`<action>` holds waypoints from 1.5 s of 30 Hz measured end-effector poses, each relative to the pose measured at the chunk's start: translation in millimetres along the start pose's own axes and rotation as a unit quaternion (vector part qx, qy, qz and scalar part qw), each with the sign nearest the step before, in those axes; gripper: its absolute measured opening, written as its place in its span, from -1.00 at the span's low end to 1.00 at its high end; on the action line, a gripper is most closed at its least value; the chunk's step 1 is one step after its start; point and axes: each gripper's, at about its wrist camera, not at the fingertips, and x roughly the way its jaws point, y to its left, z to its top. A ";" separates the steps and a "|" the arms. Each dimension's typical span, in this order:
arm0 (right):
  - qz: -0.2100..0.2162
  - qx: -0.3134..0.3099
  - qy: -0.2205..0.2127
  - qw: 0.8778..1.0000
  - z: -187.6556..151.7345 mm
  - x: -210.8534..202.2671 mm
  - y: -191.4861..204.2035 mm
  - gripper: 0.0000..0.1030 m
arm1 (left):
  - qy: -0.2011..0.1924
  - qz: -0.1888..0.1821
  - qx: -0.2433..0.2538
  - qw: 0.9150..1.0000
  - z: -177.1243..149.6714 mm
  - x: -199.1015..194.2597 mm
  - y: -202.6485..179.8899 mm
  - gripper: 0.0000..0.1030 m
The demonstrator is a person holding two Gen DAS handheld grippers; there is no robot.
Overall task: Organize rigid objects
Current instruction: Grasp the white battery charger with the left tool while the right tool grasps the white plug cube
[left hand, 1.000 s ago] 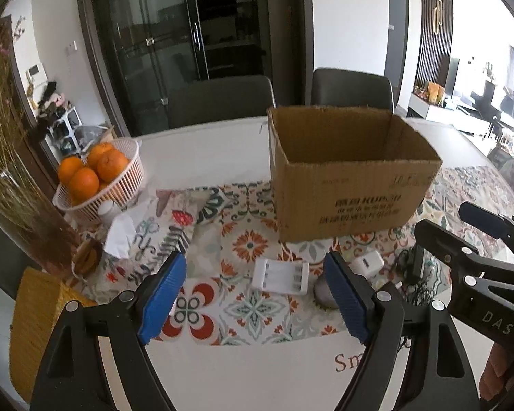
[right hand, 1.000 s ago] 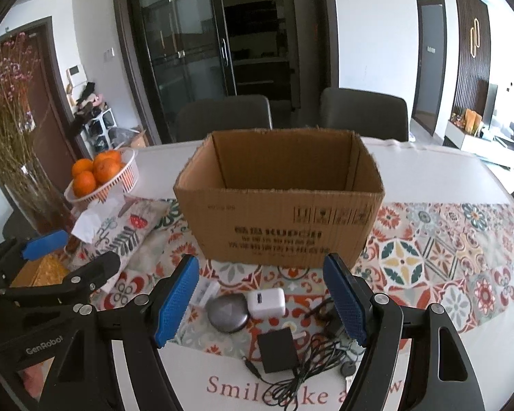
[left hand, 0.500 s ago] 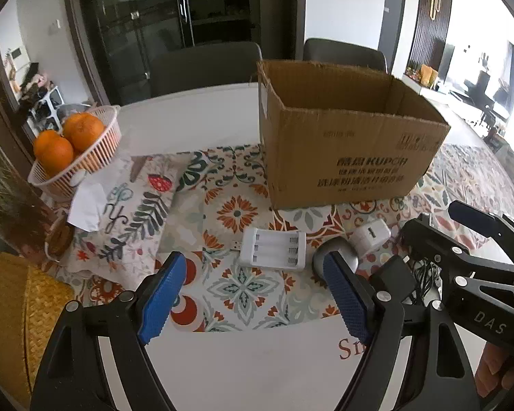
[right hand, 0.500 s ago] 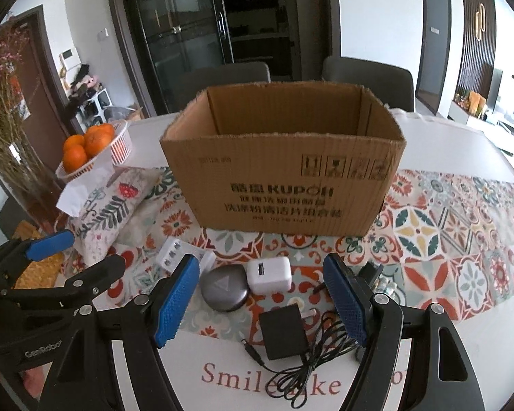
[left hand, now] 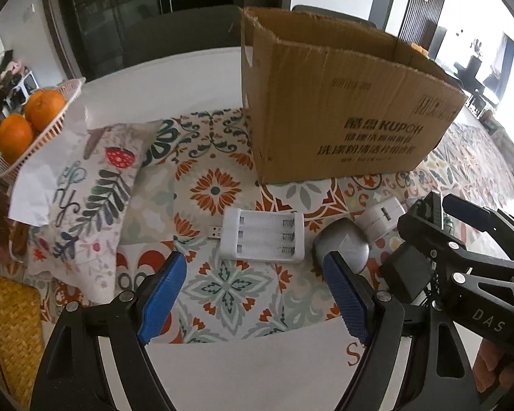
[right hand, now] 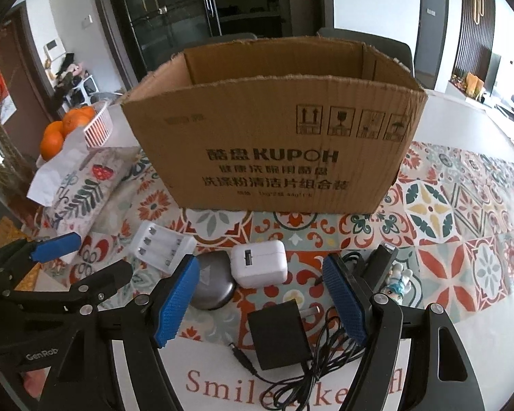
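An open cardboard box (left hand: 342, 102) (right hand: 274, 130) stands on the patterned mat. In front of it lie a white battery charger (left hand: 264, 236) (right hand: 162, 241), a grey oval case (left hand: 342, 243) (right hand: 212, 284), a white USB plug cube (left hand: 380, 217) (right hand: 258, 262) and a black adapter with cable (right hand: 279, 337) (left hand: 406, 274). My left gripper (left hand: 253, 294) is open and empty, just short of the charger. My right gripper (right hand: 262, 298) is open and empty, its jaws either side of the white cube and black adapter.
A basket of oranges (left hand: 27, 120) (right hand: 72, 126) stands at the left behind a floral tissue pouch (left hand: 85, 191). A small figurine (right hand: 395, 281) lies right of the right gripper. A woven mat (left hand: 10, 328) is at the near left. Chairs stand behind the table.
Both grippers have moved forward and down toward the items in front of the box, which now look larger and closer. Both stayed open.
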 end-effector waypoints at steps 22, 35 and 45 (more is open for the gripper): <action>-0.011 0.007 0.031 0.999 0.0 40.3 -3.8 0.34 | 0.049 -0.038 -0.007 0.998 3.5 47.0 4.0 0.59; -0.005 0.013 0.041 0.999 1.0 59.1 -1.6 0.24 | 0.061 -0.032 -0.023 0.997 8.9 69.2 6.1 0.58; 0.013 0.031 0.055 0.998 1.1 75.8 -5.7 0.05 | 0.061 -0.037 -0.030 0.997 15.4 82.1 3.8 0.49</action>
